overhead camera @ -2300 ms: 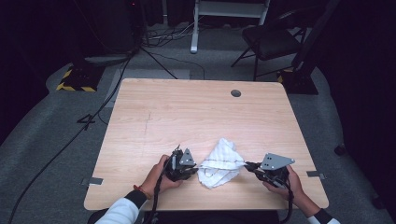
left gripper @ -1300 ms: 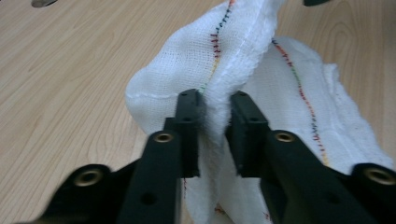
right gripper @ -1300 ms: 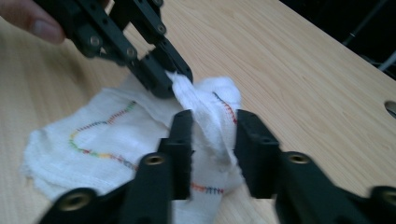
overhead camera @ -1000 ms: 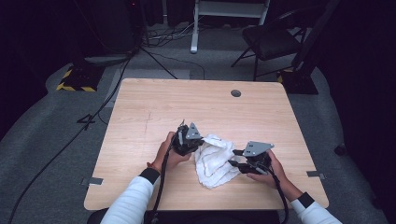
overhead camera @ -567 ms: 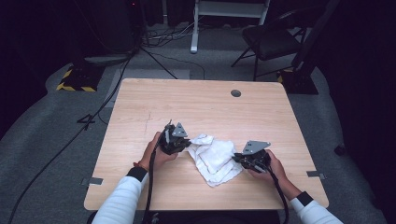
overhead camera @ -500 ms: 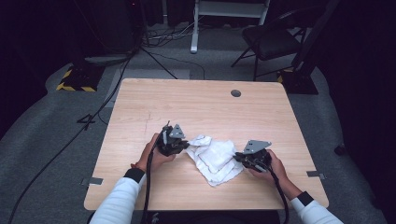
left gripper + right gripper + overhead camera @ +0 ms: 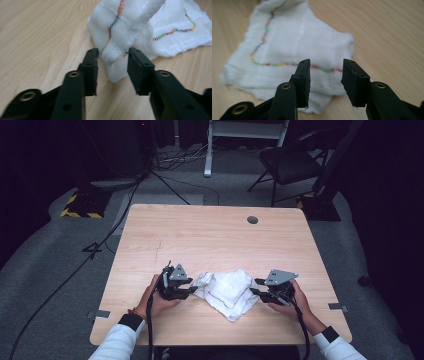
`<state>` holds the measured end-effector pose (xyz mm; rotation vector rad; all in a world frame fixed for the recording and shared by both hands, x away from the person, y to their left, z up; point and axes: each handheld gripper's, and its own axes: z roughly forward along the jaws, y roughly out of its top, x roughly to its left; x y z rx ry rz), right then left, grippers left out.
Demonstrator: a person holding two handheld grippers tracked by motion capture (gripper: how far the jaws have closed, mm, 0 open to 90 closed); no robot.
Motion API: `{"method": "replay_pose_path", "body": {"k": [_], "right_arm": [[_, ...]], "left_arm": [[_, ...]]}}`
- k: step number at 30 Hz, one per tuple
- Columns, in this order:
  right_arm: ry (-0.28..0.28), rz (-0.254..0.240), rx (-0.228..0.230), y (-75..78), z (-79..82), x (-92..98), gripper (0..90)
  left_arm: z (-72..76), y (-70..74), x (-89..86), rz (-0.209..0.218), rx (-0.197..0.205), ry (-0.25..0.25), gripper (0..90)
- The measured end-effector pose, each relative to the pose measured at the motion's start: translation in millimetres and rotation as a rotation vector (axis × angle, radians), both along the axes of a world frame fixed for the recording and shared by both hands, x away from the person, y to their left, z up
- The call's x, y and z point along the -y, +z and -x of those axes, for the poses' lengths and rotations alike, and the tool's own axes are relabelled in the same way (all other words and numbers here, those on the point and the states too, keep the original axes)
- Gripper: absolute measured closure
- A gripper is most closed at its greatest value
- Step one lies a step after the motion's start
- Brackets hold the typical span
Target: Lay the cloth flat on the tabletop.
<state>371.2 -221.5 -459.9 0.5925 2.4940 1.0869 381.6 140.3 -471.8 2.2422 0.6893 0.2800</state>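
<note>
**White cloth loosely bunched between two parted grippers**

Left gripper (image 7: 186, 291), matte black with a grey three-cornered plate on top, sat near the table's front edge, pointing right. Its jaws had just been opening; in the left gripper view they stood apart with a raised fold of the cloth (image 7: 130, 32) between them, the right jaw touching the fabric, the left one clear of it. No pinch visible.

The cloth (image 7: 227, 289) lay on the pale wood-grain table (image 7: 210, 235) between the two grippers: soft, white, ribbed weave, crumpled and partly doubled over, with a wavy line of multicoloured stitching near its hem.

Right gripper (image 7: 257, 288), same build, pointed left at the cloth's right side. Its jaws had also just been opening and stood apart above the stitched edge (image 7: 287, 62), gripping nothing.

Against a second earlier: the left gripper sat farther left and nearer the front edge, and the cloth lay flatter and wider.
</note>
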Motion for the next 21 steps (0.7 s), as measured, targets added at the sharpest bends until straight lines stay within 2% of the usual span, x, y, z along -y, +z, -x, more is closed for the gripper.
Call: {"method": "replay_pose_path", "body": {"k": [2, 5, 10, 13, 15, 17, 19, 21], "right_arm": [[0.033, 0.007, 0.023, 2.9, 7.3, -5.5, 56.4], [0.138, -0.010, -0.001, 3.1, 17.6, -16.0, 55.3], [0.282, 0.042, -0.048, -9.1, 33.6, -40.5, 54.3], [0.323, 0.064, -0.077, -16.4, 36.3, -49.4, 53.3], [0.337, 0.069, -0.094, -20.4, 36.3, -52.1, 52.6], [0.353, 0.082, -0.106, -24.1, 37.1, -54.1, 53.2], [0.344, 0.115, -0.086, -26.8, 37.2, -55.9, 57.8], [0.330, 0.106, -0.086, -26.6, 35.2, -55.3, 66.8]], "left_arm": [[-1.9, 0.9, 4.1, 0.001, 0.010, -0.002, 50.2], [-6.4, -0.9, 8.5, -0.004, 0.012, -0.002, 49.8], [-15.3, -8.8, 4.8, -0.037, -0.006, -0.002, 64.0], [-19.4, -12.3, -0.3, -0.048, -0.017, 0.024, 71.5], [-21.6, -14.2, -2.7, -0.047, -0.033, 0.036, 72.5], [-22.5, -15.6, -3.6, -0.054, -0.036, 0.031, 76.0], [-23.3, -16.5, -3.6, -0.066, -0.036, 0.027, 78.2], [-23.5, -16.3, -3.6, -0.072, -0.028, 0.025, 81.5]]}}
